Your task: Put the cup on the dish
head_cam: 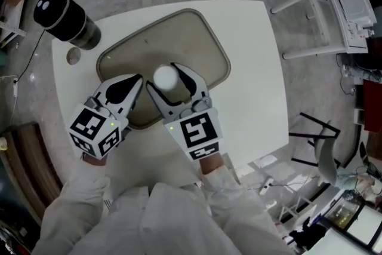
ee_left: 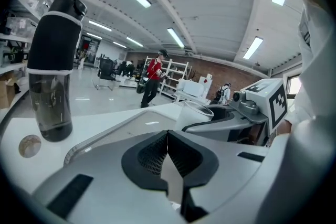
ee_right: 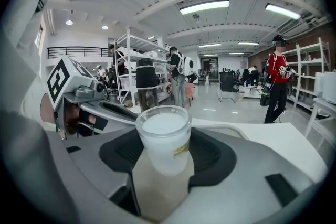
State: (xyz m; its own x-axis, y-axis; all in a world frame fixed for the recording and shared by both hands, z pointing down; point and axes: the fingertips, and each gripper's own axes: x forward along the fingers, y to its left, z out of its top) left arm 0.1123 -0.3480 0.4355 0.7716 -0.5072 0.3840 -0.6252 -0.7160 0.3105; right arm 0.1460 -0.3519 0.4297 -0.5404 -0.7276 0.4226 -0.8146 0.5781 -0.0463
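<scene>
Right gripper (head_cam: 165,77) clamps frosted white plastic cup (ee_right: 164,136) upright over beige rounded dish (head_cam: 206,39), likely for set-down; left gripper (ee_left: 168,147) closed, empty.

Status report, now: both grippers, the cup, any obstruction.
Left gripper shut, empty, beside the right. Right gripper shut on cup, over the dish; contact unclear. Bottle stands off the dish, not in the way.

Bright ceiling strip lights (ee_right: 205,6); fisheye edges darken, perhaps slightly blurred.
</scene>
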